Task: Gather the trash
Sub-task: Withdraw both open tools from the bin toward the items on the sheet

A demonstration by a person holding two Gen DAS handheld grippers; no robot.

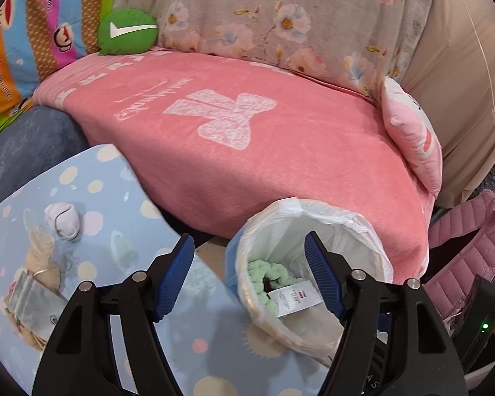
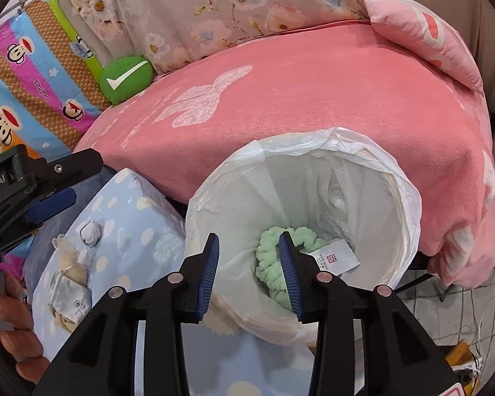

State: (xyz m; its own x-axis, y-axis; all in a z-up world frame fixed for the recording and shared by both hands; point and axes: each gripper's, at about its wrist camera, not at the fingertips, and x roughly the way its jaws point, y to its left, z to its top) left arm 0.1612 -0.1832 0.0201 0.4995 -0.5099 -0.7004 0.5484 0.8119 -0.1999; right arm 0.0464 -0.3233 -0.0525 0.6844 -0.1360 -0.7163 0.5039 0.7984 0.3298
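A bin lined with a white bag stands between the blue dotted table and the pink couch. Inside lie a green fuzzy item and a white packet with red print. My left gripper is open and empty, spanning the bin's left rim. My right gripper is open and empty just above the bin's near rim. On the table lie a crumpled white wad, a silver wrapper and beige scraps.
The blue dotted table sits at lower left. A couch with a pink blanket, a green check-mark cushion and a pink pillow lies behind. A pink jacket is at right.
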